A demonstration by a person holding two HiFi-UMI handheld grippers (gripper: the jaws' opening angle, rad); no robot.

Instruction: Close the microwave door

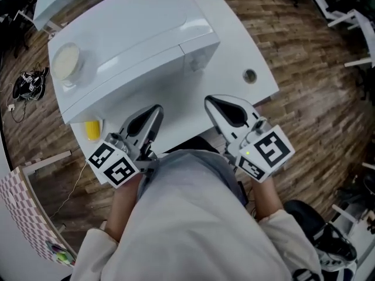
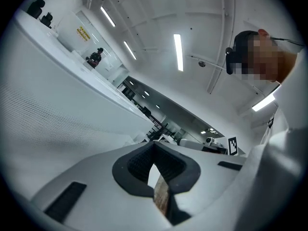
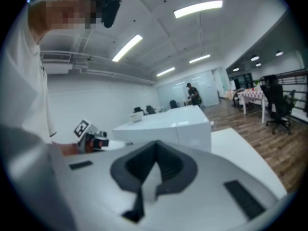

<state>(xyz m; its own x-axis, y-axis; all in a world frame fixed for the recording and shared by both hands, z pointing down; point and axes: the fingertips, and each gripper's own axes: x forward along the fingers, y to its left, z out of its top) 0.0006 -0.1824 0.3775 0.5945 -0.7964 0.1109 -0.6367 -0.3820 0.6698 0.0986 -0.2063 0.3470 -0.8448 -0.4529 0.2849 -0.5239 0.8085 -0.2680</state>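
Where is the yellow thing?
In the head view, the yellow thing sits on the table at its left front corner, between the microwave and the left gripper.

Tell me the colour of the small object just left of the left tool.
Yellow; the small object shows best in the head view.

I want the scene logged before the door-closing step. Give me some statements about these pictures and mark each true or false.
1. The left gripper and the right gripper are both shut and hold nothing. True.
2. The bowl sits on the wooden floor. False: it sits on top of the microwave.
3. A yellow object lies on the table beside the microwave. True.
4. The microwave door hangs wide open. False: it looks flush with the microwave's front.
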